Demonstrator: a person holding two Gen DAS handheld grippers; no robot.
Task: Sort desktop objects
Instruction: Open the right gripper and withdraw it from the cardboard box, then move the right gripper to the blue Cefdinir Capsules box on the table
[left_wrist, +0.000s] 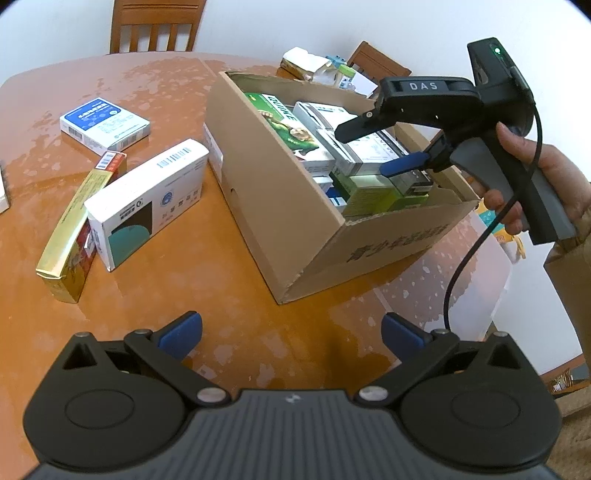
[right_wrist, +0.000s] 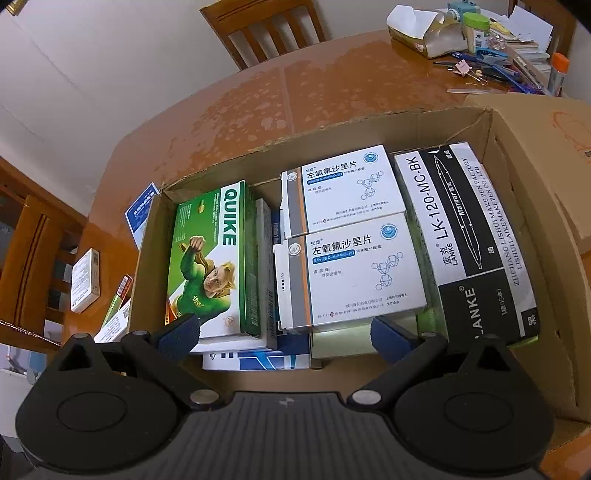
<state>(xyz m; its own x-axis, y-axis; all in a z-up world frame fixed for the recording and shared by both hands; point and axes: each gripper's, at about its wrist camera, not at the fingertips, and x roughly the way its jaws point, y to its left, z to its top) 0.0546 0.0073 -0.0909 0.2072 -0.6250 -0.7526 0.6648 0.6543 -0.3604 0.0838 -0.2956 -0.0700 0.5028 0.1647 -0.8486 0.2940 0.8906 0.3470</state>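
A cardboard box (left_wrist: 280, 221) on the brown table (left_wrist: 177, 280) holds several packs: a green QUIKE box (right_wrist: 210, 258), two white medicine boxes (right_wrist: 354, 236) and a black LANKE marker box (right_wrist: 469, 240). My right gripper (left_wrist: 369, 149) hovers open over the box's contents, nothing between its fingers; in its own view it (right_wrist: 286, 334) is just above the packs. My left gripper (left_wrist: 291, 334) is open and empty above bare table in front of the box. Left of the box lie a white and teal box (left_wrist: 147, 199), a gold box (left_wrist: 74, 236) and a blue and white box (left_wrist: 105, 123).
A person's hand (left_wrist: 532, 177) holds the right gripper's handle. Clutter of pens, clips, a bottle and torn packaging (right_wrist: 480, 48) sits at the table's far end. Wooden chairs (left_wrist: 155, 24) stand behind the table. The table's edge runs at the right (left_wrist: 491, 295).
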